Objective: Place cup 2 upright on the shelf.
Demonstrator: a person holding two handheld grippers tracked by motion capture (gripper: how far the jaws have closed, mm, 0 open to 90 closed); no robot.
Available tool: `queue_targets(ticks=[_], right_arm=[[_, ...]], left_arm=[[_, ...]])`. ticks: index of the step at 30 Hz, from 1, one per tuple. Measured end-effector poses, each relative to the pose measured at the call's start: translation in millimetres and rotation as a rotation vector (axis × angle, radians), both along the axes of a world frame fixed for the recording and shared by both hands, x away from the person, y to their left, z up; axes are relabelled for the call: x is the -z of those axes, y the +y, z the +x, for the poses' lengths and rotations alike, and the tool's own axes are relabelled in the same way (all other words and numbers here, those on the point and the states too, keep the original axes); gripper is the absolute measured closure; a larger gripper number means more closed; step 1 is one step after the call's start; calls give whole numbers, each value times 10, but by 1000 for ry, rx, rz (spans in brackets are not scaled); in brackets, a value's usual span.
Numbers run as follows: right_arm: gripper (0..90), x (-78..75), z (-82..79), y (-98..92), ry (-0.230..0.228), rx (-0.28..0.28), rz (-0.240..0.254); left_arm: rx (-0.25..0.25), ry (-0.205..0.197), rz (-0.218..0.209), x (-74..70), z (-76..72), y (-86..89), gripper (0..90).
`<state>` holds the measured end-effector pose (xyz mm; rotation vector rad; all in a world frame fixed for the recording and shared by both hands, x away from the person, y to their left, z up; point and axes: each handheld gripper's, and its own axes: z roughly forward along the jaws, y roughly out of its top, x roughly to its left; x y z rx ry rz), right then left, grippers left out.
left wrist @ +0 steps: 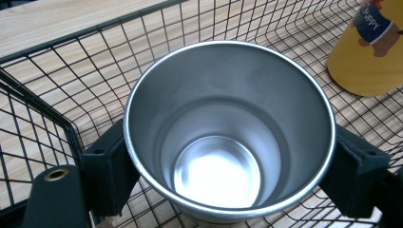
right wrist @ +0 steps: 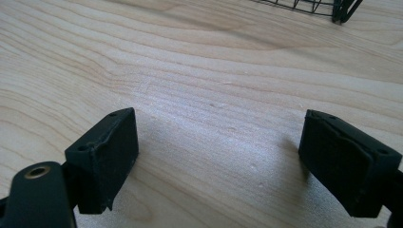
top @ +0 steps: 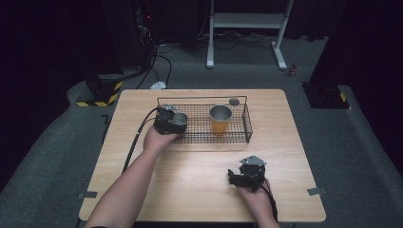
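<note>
- Two black fingers (right wrist: 102, 159) of the right gripper (right wrist: 223, 161) rise from the bottom edge, one at the left and one at the right.
- The fingers stand wide apart, with nothing but bare wood between them.
- The left finger carries a brass-coloured ring (right wrist: 38, 171) on the arm below its pad.
- The surface (right wrist: 214, 71) is pale wood with long grain lines running across the picture.
- Soft shadows lie on the wood just beside each finger.
- A corner of a black wire basket (right wrist: 332, 7) stands on the surface at the top right edge, well apart from the fingers.
</note>
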<state>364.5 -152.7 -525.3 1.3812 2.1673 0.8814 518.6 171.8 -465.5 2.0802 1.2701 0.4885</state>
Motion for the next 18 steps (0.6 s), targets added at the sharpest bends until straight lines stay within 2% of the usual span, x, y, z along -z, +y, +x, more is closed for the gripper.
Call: queue_targets(ticks=[3, 6, 11, 18], right_arm=[[129, 0, 0, 0, 0, 0, 0], [130, 0, 0, 0, 0, 0, 0], [129, 1, 1, 0, -1, -1, -1], [130, 0, 0, 0, 0, 0, 0]], left_arm=[[-9, 11, 8, -6, -1, 4, 156], [-12, 5, 12, -19, -9, 0, 146], [-21, -36, 18, -58, -28, -2, 106], [-20, -85, -12, -159, -91, 13, 50]])
